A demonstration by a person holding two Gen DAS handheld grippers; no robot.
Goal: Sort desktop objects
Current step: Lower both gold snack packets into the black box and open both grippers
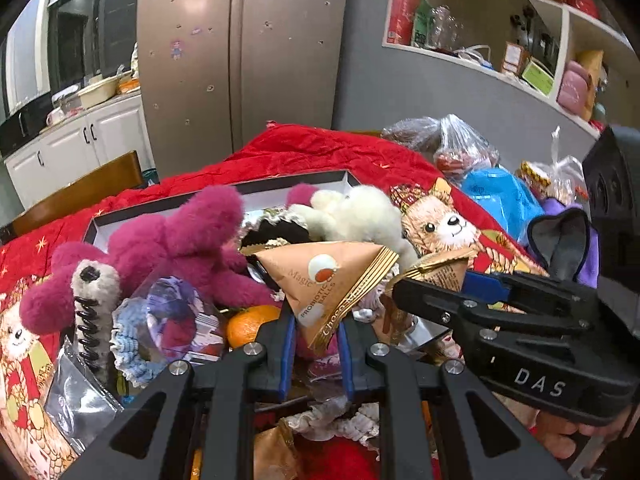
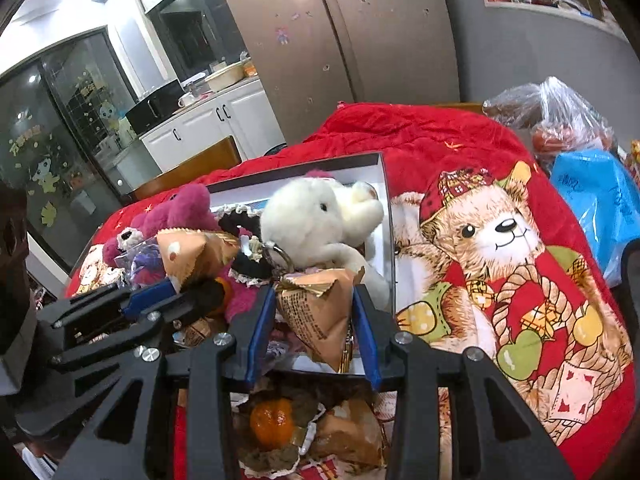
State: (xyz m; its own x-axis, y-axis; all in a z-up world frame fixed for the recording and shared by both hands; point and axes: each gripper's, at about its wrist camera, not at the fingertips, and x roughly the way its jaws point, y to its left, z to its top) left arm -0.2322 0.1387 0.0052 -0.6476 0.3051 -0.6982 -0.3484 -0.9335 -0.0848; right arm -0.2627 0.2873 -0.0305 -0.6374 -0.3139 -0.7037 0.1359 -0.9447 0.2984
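Snack packets, two tan pyramids, hung above the white box (image 2: 384, 208): left gripper (image 1: 316, 320) pinched one packet (image 1: 328, 280), right gripper (image 2: 316, 320) pinched the other (image 2: 320, 312). Just behind them in the box sat a white plush (image 2: 320, 220).

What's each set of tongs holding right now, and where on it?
Left tongs pinch an orange triangular snack packet at its lower tip. Right tongs clamp a second, similar packet across its middle.

Steel fridge (image 1: 244, 48), white cabinets (image 1: 76, 144)
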